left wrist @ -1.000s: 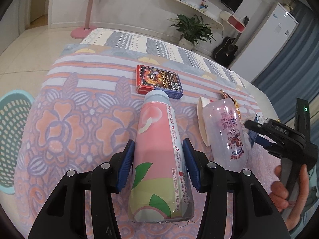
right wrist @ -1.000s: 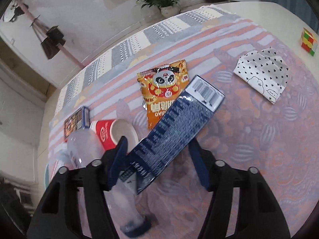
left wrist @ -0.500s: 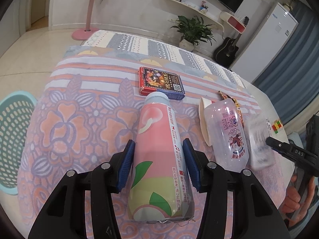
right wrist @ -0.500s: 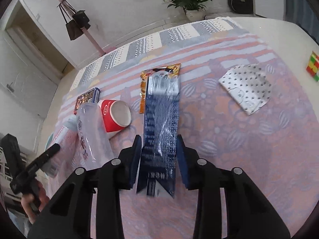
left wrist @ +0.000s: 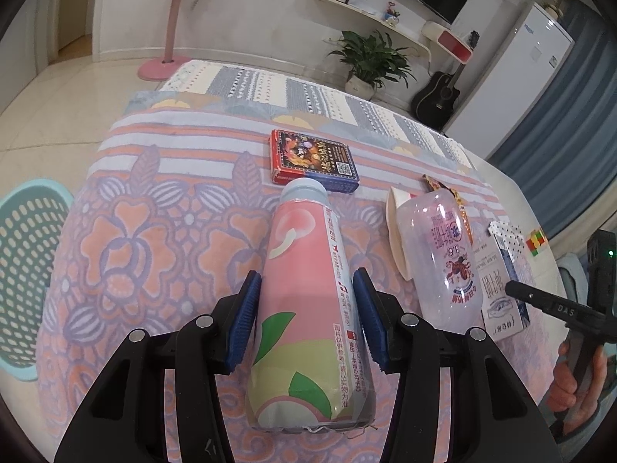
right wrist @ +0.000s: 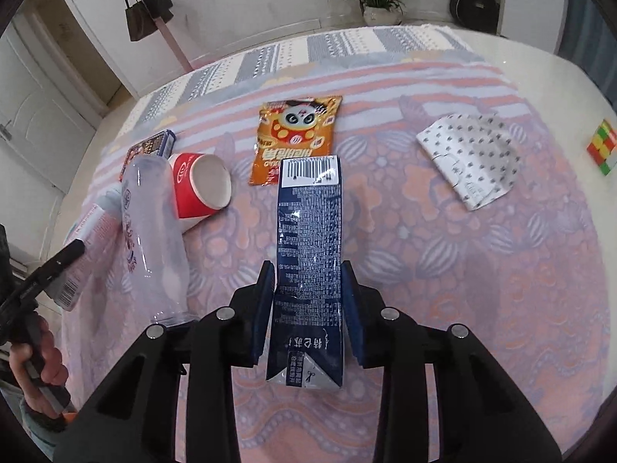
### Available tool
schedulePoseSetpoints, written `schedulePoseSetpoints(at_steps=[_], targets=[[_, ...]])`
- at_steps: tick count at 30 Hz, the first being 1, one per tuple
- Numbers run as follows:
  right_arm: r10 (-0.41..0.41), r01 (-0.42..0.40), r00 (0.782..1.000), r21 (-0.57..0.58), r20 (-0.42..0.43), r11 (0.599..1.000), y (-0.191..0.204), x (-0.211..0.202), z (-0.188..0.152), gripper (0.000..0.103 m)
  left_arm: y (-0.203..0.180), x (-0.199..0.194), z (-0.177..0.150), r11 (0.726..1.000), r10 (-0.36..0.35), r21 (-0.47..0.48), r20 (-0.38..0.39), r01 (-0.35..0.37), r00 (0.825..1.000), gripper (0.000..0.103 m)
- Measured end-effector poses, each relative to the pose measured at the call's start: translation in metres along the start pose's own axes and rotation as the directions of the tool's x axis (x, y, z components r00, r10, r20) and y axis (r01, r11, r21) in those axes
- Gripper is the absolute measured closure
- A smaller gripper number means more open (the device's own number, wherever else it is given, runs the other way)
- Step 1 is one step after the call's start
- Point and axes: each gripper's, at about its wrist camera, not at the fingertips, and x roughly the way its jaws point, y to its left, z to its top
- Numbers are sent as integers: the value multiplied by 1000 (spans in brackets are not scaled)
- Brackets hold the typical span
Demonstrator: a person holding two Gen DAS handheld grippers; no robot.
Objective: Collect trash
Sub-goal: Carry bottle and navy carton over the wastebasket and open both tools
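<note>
Blue rubber pads of the left gripper (left wrist: 304,318) press both flanks of a pink peach-print bottle (left wrist: 308,301), so it is clamped, the bottle lying lengthwise between the fingers with its pale cap pointing away over the flowered tablecloth (left wrist: 154,239). Close beside it, the right gripper (right wrist: 308,308) has its jaws squeezed onto a dark blue carton (right wrist: 310,254), barcode end farthest out.

Both pieces look ready to carry, I'd say. To do it well, each load should rise clear of the cloth before it swings, because a clear plastic bottle (left wrist: 443,262) lies just beside both and would roll at a nudge. The carton is held near its folded end, so its long free end may droop; a slow turn would help. The only bin I can see is the teal basket (left wrist: 23,270), low at the table's left, so the pink bottle has the shorter trip.

Farther out sit a red paper cup (right wrist: 200,185) on its side, an orange snack bag (right wrist: 297,135), and a box of cards (left wrist: 312,160).

That basket shows only from the left wrist. The right wrist alone gives the snack bag whole and a crumpled dotted paper (right wrist: 470,158).
</note>
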Motion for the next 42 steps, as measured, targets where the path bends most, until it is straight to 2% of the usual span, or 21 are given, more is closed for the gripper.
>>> schedulePoseSetpoints(at_steps=[4, 7, 8, 12, 14, 16, 17, 20, 23, 27, 31, 37, 42], targets=[[-30, 30, 1000, 11, -4, 999, 2, 10, 2, 70, 1, 6, 1, 1000, 1, -8, -45, -1, 999, 55], [-68, 68, 998, -11, -9, 998, 8, 16, 2, 70, 2, 13, 6, 999, -34, -38, -67, 32, 997, 43], [-80, 79, 997, -22, -7, 997, 10, 17, 2, 70, 0, 15, 8, 999, -31, -36, -68, 29, 997, 39], [-106, 105, 994, -48, -3, 993, 13, 20, 0, 70, -11, 28, 9, 1000, 10, -1, -97, -10, 995, 37], [-103, 103, 995, -53, -10, 993, 12, 21, -1, 70, -15, 34, 7, 999, 42, 19, -113, -40, 993, 43], [-104, 104, 995, -66, 0, 992, 13, 20, -2, 71, -17, 37, 6, 994, 100, 47, -111, -96, 989, 57], [-107, 107, 994, -75, 13, 991, 14, 17, -3, 71, -17, 36, 6, 994, 98, 50, -108, -93, 989, 57], [-102, 106, 993, -84, 59, 991, 21, 3, -2, 72, -11, 21, 8, 997, 78, 17, -46, -77, 996, 57], [-62, 74, 989, -87, 133, 994, 35, -24, 5, 72, 0, -14, 15, 1000, -2, -7, 74, 2, 997, 57], [-10, 42, 972, -131, 234, 991, 75, -59, 17, 72, 27, -61, 21, 999, -7, -44, 192, 16, 981, 57], [72, -12, 956, -207, 284, 978, 132, -74, 25, 72, 78, -98, 21, 988, 47, -154, 258, -7, 965, 57], [201, -98, 947, -369, 250, 924, 243, -61, 28, 72, 148, -146, 13, 956, 157, -287, 313, -64, 937, 57], [276, -143, 934, -471, 228, 871, 328, -44, 22, 72, 193, -182, 6, 924, 238, -368, 331, -107, 913, 57]])
